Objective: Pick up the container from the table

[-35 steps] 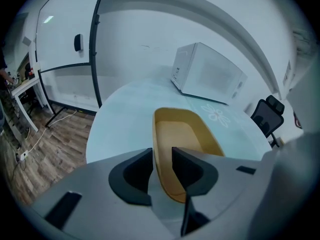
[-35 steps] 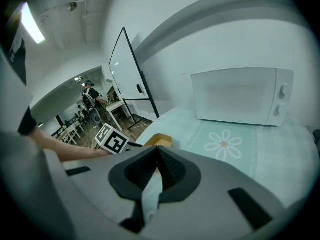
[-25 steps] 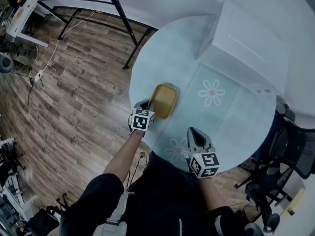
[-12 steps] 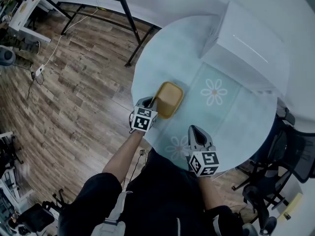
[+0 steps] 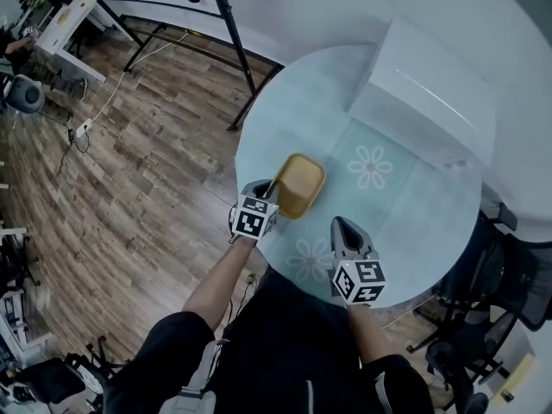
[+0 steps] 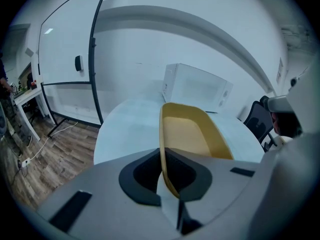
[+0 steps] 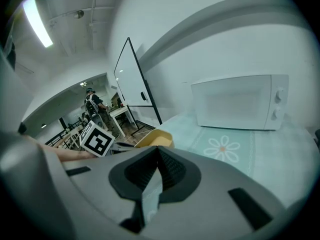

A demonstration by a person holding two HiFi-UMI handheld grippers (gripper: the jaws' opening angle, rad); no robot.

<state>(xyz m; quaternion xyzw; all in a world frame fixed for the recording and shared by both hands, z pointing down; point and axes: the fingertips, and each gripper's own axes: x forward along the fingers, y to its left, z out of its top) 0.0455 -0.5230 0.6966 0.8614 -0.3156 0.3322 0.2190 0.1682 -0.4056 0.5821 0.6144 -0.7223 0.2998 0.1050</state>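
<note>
Your left gripper (image 5: 261,191) was shut tight on the near wall of the yellow container (image 5: 302,184). In the last second you raised it, so it seemed lifted off the table (image 5: 293,110). Your right gripper (image 5: 345,229) stayed closed and empty nearby.

Head cam looks steeply down from above onto the round table (image 5: 285,119), microwave (image 5: 431,97) at the far side. Left tool (image 5: 269,190) cam and right tool (image 5: 342,226) cam sit low, close over the table, both facing that microwave.
</note>
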